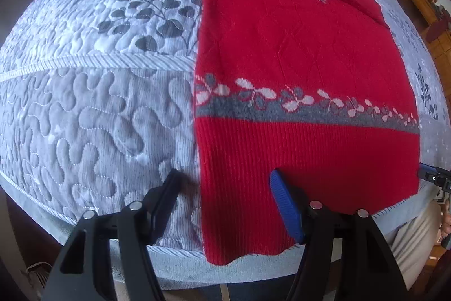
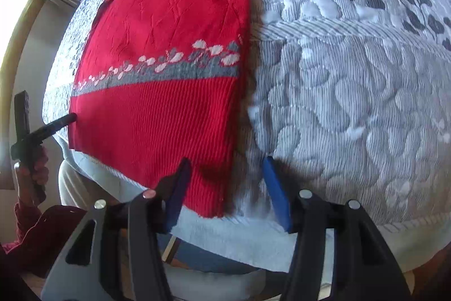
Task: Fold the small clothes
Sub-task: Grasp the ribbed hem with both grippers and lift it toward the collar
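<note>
One red sweater (image 1: 304,52) lies flat on a quilted grey bedcover (image 1: 93,109).

Left gripper (image 1: 225,205): jaws spread, straddling the sweater's left edge at the near ribbed hem, nothing pinched. Sweater: folded lengthwise, grey floral band (image 1: 296,103) across it above the hem. Right gripper (image 2: 225,188): jaws spread, straddling the sweater's right edge at the near hem; no fabric pinched. No containers are visible.

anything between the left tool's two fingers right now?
Yes. In the left wrist view the sweater's ribbed left edge and a strip of quilt lie between the open left tool's fingers; nothing gripped.
</note>
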The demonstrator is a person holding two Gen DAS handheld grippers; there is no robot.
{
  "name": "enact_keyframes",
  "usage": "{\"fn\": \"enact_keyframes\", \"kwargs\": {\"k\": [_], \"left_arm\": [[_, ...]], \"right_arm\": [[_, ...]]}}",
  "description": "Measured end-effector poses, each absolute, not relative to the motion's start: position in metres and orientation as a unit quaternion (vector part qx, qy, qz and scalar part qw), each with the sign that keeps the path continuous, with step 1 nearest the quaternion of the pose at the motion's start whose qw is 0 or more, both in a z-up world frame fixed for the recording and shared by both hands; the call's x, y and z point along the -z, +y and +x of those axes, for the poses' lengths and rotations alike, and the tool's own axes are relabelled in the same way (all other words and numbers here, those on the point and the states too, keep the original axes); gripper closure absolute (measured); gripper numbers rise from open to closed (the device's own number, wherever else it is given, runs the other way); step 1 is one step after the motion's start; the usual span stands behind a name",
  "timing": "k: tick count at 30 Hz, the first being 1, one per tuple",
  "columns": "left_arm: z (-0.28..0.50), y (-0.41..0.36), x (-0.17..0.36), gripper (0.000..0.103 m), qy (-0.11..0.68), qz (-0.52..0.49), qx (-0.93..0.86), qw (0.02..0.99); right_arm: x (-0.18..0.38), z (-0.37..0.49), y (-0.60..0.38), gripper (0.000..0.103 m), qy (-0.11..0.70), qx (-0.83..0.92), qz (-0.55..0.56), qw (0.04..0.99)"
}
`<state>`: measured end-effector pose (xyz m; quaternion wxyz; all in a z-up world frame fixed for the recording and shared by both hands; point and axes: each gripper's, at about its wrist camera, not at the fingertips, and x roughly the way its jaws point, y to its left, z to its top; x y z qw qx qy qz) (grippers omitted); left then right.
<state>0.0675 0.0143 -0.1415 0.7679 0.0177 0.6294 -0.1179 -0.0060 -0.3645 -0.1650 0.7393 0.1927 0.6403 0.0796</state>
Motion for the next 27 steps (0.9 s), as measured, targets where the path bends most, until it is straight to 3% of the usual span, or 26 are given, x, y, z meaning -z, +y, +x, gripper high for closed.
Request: {"fn": "enact_keyframes", "kwargs": {"k": [2,5,7,9,12,19,27], "left_arm": [[0.06,0.013,0.141,0.038,0.632,0.015,0.123,0.765],[0.056,0.015,0.143,0.05,0.636,0.005,0.129,0.76],[0.052,0.017,0.144,0.061,0.637,-0.006,0.13,0.76],[0.051,0.021,0.145,0.079,0.638,-0.017,0.129,0.759],[0.052,0.035,0.147,0.094,0.646,-0.068,0.128,0.75],[0.057,0.066,0.116,0.096,0.628,-0.136,0.14,0.753],[0.117,0.053,0.081,0.096,0.594,-0.139,0.145,0.779]], "right_arm": [[0.166,-0.012,-0.364,0.051,0.64,-0.089,0.2,0.737],[0.167,-0.021,-0.358,0.055,0.644,-0.101,0.195,0.733],[0.168,-0.025,-0.354,0.066,0.644,-0.107,0.196,0.732],[0.169,-0.026,-0.354,0.092,0.646,-0.12,0.211,0.724],[0.17,-0.028,-0.355,0.095,0.641,-0.131,0.236,0.718],[0.126,-0.026,-0.377,0.096,0.597,-0.172,0.281,0.731],[0.087,0.029,-0.402,0.096,0.569,-0.17,0.293,0.75]]}}
